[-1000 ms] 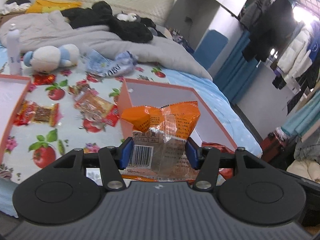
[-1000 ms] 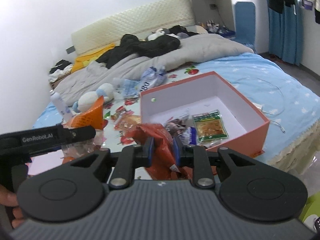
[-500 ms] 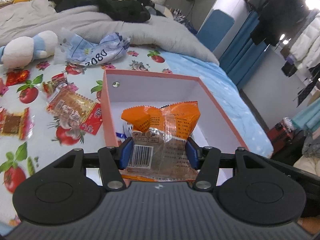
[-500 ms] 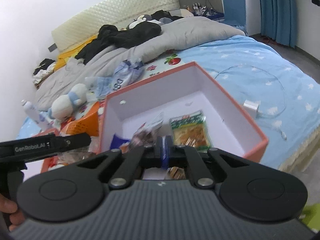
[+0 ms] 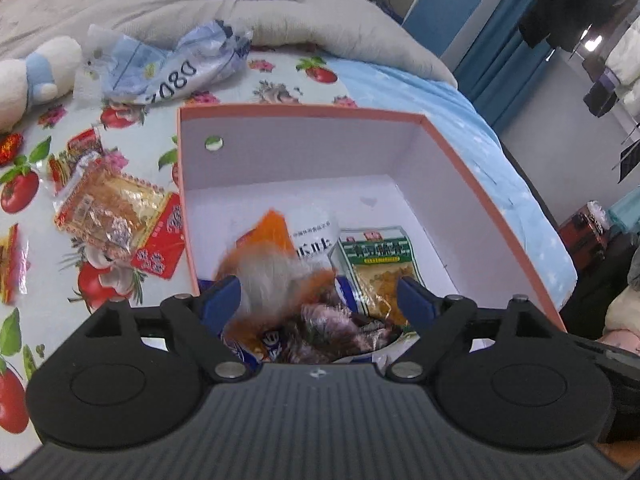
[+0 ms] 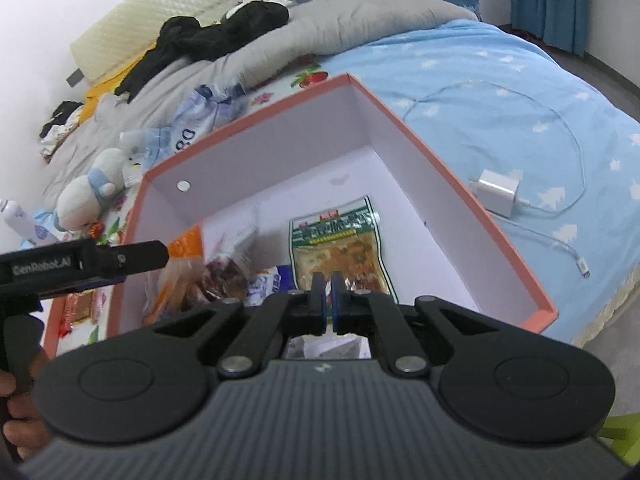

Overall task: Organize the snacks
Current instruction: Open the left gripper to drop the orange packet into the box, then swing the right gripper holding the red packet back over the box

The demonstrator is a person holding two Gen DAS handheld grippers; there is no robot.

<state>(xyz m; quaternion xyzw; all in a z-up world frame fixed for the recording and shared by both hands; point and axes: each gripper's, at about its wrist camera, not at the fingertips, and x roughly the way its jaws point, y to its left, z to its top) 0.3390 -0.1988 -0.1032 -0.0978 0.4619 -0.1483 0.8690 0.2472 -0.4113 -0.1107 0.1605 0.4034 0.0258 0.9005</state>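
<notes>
With the left claw (image 5: 320,300) spread wide and the right claw (image 6: 327,304) closed empty, loose snack packets (image 5: 108,216) are seen left of the box (image 5: 480,200), nearer the left claw.

Left claw (image 5: 320,298) spread wide and empty, right claw (image 6: 327,300) nearly closed, gripping nothing

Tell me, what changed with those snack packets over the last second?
The left hand-held gripper opened and let go of the orange packet, which is dropping, blurred, into the orange box. The right hand-held gripper released its red packet half a second earlier and is shut with nothing in it. The green packet stayed in the box, and loose snacks remain on the bed.
</notes>
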